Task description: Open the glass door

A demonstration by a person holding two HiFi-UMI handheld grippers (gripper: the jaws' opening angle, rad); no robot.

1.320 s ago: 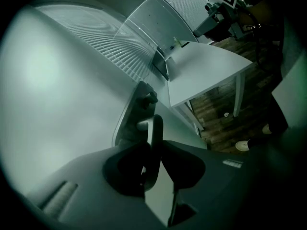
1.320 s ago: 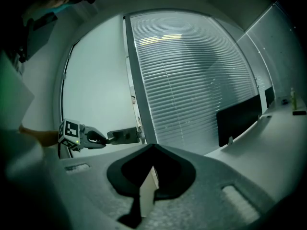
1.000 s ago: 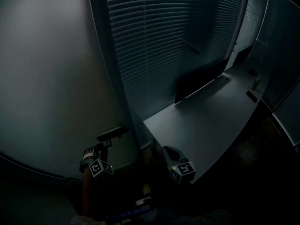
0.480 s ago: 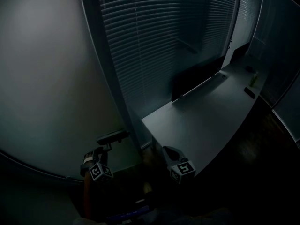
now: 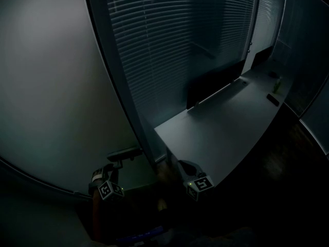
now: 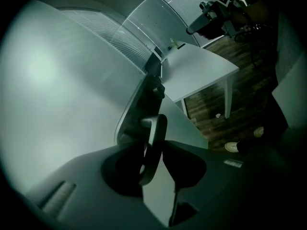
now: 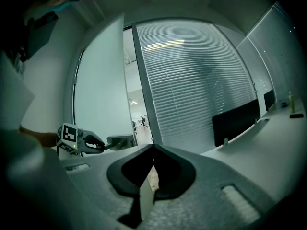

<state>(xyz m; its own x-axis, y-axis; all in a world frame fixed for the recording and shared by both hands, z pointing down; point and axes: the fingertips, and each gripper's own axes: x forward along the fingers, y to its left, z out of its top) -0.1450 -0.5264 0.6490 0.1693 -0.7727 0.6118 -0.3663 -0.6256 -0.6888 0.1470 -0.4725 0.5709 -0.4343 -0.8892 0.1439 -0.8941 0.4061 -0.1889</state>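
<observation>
Step in hand: swinging the glass door (image 5: 56,86) open by its handle (image 5: 125,153). The left gripper (image 5: 114,163) has the handle lever between its jaws, which look to bear on both sides of it, though they have just been opening a little around it. The right gripper (image 7: 147,188) hangs idle near the corner of the desk (image 5: 231,122), jaws together on nothing. The door stands at the left, beside the wall of blinds (image 5: 175,50), and judging by the gap it is partly open, not fully. Next move, as I judge it: carry the handle further along the door's arc while keeping a firm enough hold that the lever does not slip out. The head view shows only the door's frosted face and the frame, no gap. The right gripper view alone shows the lit opening (image 7: 134,104) between door edge and frame. Only the left gripper view shows the lever sitting in the jaws.
</observation>
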